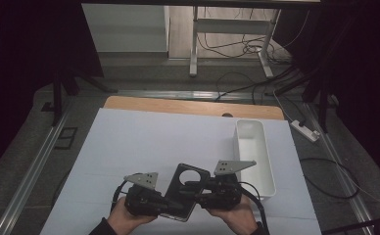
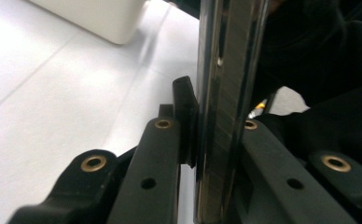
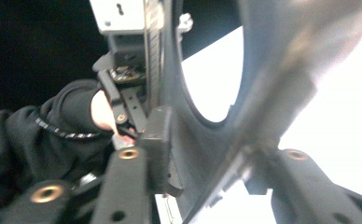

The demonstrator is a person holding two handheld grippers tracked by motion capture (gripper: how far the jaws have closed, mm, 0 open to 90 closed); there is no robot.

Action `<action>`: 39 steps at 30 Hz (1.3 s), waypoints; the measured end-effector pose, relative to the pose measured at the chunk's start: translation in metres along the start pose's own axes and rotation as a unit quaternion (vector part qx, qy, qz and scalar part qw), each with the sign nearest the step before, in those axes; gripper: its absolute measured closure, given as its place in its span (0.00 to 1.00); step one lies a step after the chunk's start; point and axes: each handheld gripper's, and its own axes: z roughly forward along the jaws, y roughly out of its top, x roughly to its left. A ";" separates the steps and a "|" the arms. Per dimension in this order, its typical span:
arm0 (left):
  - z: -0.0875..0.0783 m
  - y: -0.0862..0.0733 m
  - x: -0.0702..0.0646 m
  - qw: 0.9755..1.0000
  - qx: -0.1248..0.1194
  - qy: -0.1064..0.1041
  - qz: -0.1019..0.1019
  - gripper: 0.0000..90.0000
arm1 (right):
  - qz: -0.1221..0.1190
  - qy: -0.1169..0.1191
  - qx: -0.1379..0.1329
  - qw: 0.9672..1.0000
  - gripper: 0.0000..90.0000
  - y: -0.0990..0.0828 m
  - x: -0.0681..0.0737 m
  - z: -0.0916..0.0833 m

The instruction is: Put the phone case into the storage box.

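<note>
Left gripper [image 1: 164,201] clamping the phone [image 1: 182,192] edge, holding it tilted above the white table sheet [image 1: 144,142]. Right gripper [image 1: 198,192] jaws around its case [image 3: 202,140], not pressing. White bin [image 1: 254,155] sitting nearby, right.

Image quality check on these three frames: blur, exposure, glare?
High view: dim, with dark, underexposed edges; the phone case is sharp enough. Left gripper view: the case edge is too near and soft, with streaky glare; the white bin is slightly soft. Right gripper view: the white table is blown out, and the case beside the jaws is smeared.
</note>
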 end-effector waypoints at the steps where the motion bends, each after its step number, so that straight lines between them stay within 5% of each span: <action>1: -0.001 0.000 -0.001 1.000 0.000 0.010 0.000 0.95 | -0.001 -0.008 -0.002 1.000 0.56 0.001 0.000 -0.001; 7: -0.002 -0.001 -0.006 0.998 0.002 0.059 -0.002 0.95 | -0.030 -0.075 -0.005 0.997 0.38 0.005 0.004 -0.010; 16: -0.001 -0.003 -0.013 0.989 0.015 0.147 -0.006 0.95 | -0.069 -0.168 -0.008 0.983 0.08 0.010 0.011 -0.018; 23: 0.000 -0.003 -0.017 0.982 0.020 0.186 -0.010 0.95 | -0.089 -0.206 -0.005 0.975 0.01 0.012 0.012 -0.021; 27: 0.001 -0.003 -0.019 0.977 0.022 0.213 -0.014 0.95 | -0.094 -0.228 -0.004 0.969 0.00 0.014 0.014 -0.025; 30: 0.002 -0.003 -0.019 0.976 0.022 0.214 -0.014 0.95 | -0.095 -0.240 -0.003 0.966 0.00 0.014 0.014 -0.026; 39: 0.005 -0.003 -0.021 0.979 0.029 0.201 -0.009 0.95 | -0.089 -0.251 -0.010 0.964 0.01 0.017 0.017 -0.027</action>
